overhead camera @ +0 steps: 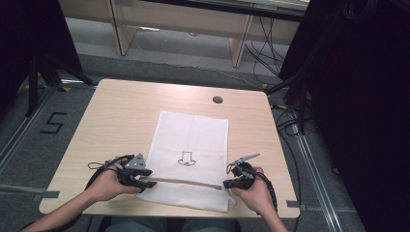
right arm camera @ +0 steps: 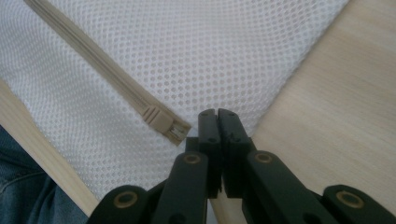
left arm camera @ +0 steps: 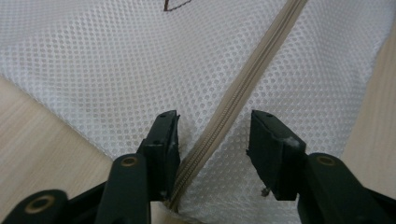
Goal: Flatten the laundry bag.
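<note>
Mesh bag (overhead camera: 189, 159) lies flat on the table (overhead camera: 116, 116), near my edge, w/ its tan zipper (overhead camera: 183, 181) running across between my two grippers. My right gripper (right arm camera: 218, 116) is pinched tight on the mesh edge just beside the zipper's end piece (right arm camera: 163, 123). My left gripper (left arm camera: 212, 135) is about half open, one jaw each side of the zipper, holding nothing yet (I think). I'd keep the right one firm, then close the left low on the zipper so the bag stays flat.
</note>
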Motion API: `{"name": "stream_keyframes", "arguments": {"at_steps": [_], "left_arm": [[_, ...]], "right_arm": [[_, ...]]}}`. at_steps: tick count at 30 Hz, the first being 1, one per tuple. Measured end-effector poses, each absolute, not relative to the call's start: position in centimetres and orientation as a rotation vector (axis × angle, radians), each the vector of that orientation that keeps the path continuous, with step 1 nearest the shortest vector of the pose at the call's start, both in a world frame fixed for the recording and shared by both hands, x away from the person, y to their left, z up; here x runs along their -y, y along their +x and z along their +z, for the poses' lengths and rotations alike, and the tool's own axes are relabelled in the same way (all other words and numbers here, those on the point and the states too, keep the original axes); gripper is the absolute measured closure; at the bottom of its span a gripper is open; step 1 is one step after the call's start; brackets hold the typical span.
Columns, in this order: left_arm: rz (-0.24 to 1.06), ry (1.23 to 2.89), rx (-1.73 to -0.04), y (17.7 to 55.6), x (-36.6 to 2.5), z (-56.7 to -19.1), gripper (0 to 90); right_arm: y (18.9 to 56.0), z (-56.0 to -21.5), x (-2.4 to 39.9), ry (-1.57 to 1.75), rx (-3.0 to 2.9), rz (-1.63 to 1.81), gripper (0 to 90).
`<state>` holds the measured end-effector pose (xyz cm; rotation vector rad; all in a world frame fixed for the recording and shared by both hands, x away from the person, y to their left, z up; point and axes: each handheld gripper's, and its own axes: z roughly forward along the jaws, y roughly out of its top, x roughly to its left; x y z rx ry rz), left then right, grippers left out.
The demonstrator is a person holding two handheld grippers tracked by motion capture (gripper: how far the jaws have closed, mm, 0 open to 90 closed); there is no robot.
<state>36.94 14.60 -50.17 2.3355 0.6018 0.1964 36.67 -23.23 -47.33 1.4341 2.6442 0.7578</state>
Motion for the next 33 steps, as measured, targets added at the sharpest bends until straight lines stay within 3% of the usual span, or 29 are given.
{"name": "stream_keyframes", "arguments": {"at_steps": [2, 7, 21, 25, 28, 33], "left_arm": [[0.232, 2.434, -0.528, 36.9, -14.6, -50.3, 58.8], [0.245, 2.398, -0.585, 36.6, -14.4, -50.4, 65.8], [0.213, 2.446, -0.595, 35.7, -15.4, -50.1, 66.6], [0.209, 2.477, -0.578, 35.7, -15.9, -49.9, 63.7], [0.198, 2.470, -0.527, 35.9, -16.1, -49.7, 55.3], [0.200, 2.311, -0.593, 36.2, -16.3, -49.3, 43.7]], "right_arm": [[36.7, -47.7, 23.2, 1.424, -2.660, 0.745, 89.9], [36.6, -47.9, 22.9, 1.443, -2.663, 0.725, 90.0], [36.6, -48.3, 21.3, 1.346, -2.702, 0.717, 90.0], [36.7, -48.4, 20.9, 1.359, -2.697, 0.734, 88.6], [36.8, -48.4, 20.9, 1.373, -2.687, 0.749, 86.7], [36.5, -47.7, 21.8, 1.332, -2.581, 0.866, 80.5]]}}
